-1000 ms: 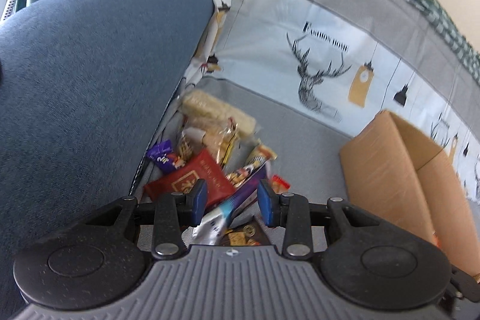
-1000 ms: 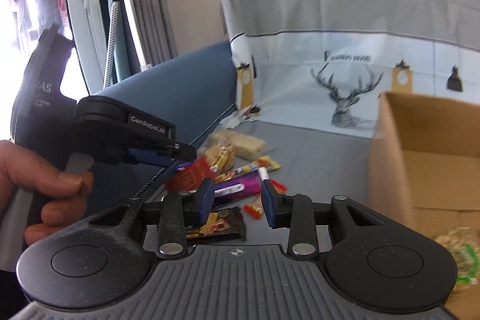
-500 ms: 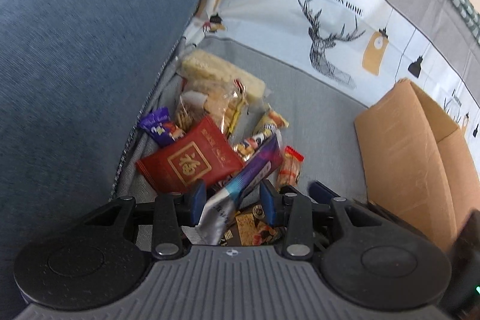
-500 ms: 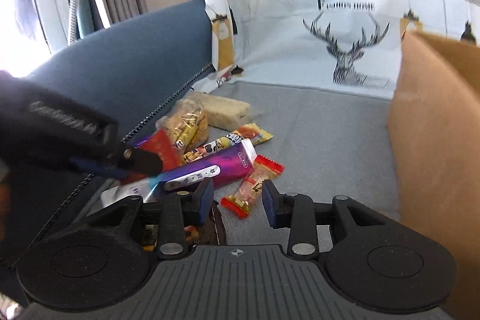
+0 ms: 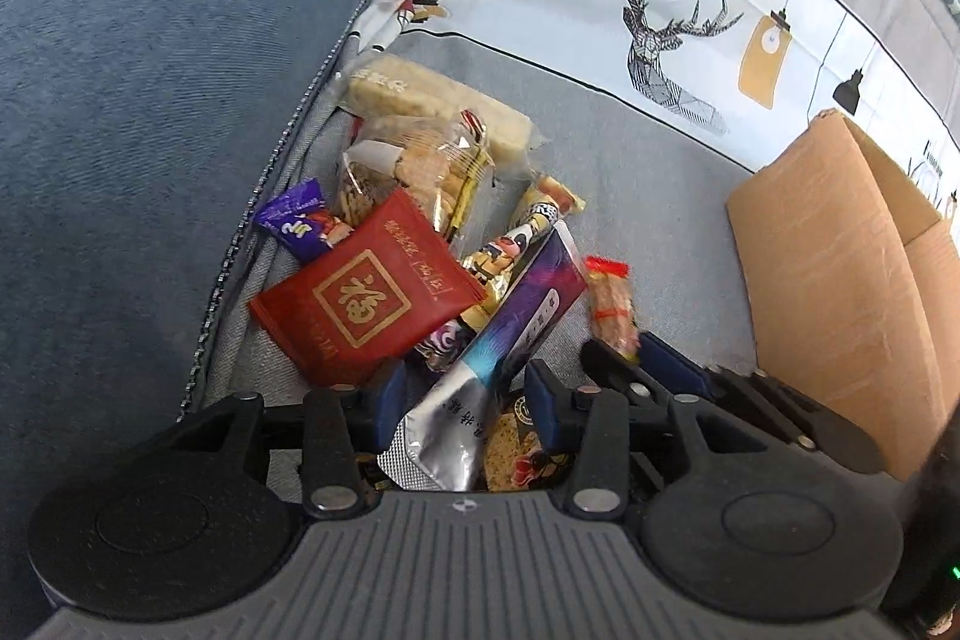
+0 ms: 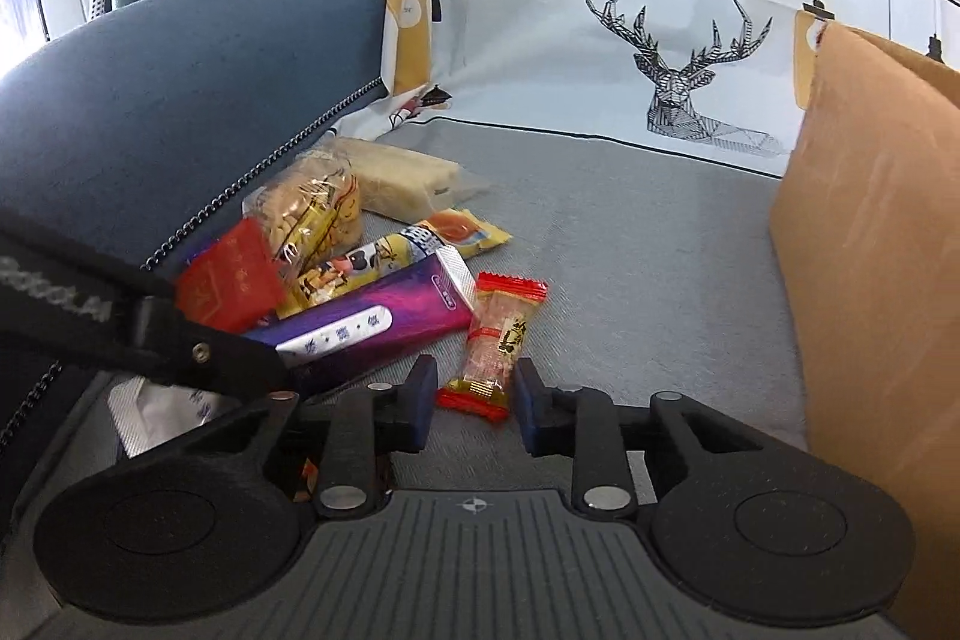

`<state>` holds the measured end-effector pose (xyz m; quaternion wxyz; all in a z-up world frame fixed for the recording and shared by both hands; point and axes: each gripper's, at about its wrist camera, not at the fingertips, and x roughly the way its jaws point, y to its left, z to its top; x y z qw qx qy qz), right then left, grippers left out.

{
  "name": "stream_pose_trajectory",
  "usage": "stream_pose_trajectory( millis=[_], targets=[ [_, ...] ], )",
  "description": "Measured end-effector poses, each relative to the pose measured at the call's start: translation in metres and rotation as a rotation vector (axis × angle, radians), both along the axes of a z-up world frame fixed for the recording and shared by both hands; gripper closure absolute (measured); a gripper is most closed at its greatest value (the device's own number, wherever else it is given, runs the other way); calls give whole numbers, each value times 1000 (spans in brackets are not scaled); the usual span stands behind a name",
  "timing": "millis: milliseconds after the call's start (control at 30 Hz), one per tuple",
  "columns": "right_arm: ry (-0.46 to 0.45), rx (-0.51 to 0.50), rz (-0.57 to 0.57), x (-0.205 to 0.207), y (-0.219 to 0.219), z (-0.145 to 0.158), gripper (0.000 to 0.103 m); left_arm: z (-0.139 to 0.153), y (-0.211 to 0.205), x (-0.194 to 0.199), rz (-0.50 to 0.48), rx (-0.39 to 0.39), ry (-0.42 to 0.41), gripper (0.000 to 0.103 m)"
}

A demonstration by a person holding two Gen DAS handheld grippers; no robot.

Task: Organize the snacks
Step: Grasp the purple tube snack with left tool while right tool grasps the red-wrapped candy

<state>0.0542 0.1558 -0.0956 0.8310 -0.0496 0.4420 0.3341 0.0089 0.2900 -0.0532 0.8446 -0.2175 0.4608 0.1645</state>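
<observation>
Both grippers are down over the snack pile on the sofa seat (image 6: 630, 244), which is heaped against the blue armrest (image 5: 150, 100) at the seat's left edge. The left gripper (image 5: 465, 403) has its fingers (image 5: 387, 403) either side of the silver end of the long purple packet (image 5: 516, 334), and they are opening; the pads stand clear of the wrapper, with a gap on each side. That purple packet runs diagonally away from the armrest, overlapping a red square packet (image 5: 366, 301) and a yellow bar (image 5: 510, 244). Further back, toward the printed deer cover (image 6: 678, 58) on the backrest, lie a clear bag of biscuits (image 5: 420, 166) and a pale rice cake (image 5: 432, 103), with a small purple candy (image 5: 297, 220) tucked by the armrest seam. Over on the right gripper (image 6: 471, 409), the fingers (image 6: 420, 403) are closing around the near end of a small red-ended candy (image 6: 501, 340), which lies just beside the purple packet's far end; I can't tell if the pads have touched it. The cardboard box (image 6: 870, 250) stands at the seat's right edge, well apart from the pile.
</observation>
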Motion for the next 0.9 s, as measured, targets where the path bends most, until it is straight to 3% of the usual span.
stream_pose_trajectory(
  millis=[33,100,133,167,200,233,467,633,700,900],
  targets=[
    [4,-6,4,-2,-4,2,75,0,-1,1,-7,7,7,56],
    [25,-5,21,-8,-13,9,75,0,-5,2,-28,25,16,71],
    [32,-6,33,-12,-17,13,75,0,-7,1,-39,33,15,73],
    [42,-8,49,-16,-22,17,75,1,-9,0,-50,40,10,82],
    [54,-7,65,-21,-26,21,75,3,-10,-2,-60,45,4,98],
    [68,-5,84,-27,-31,25,75,4,-11,-4,-67,41,0,102],
    [120,-23,155,-66,-62,48,75,15,-17,-24,-55,3,-31,101],
    [134,-29,171,-76,-68,48,73,23,-24,-24,-56,42,-62,86],
    [132,-50,172,-76,-68,45,72,21,-27,-19,-68,62,-52,72],
    [168,-48,160,-69,-65,36,68,7,-37,4,-110,140,2,62]
  ],
)
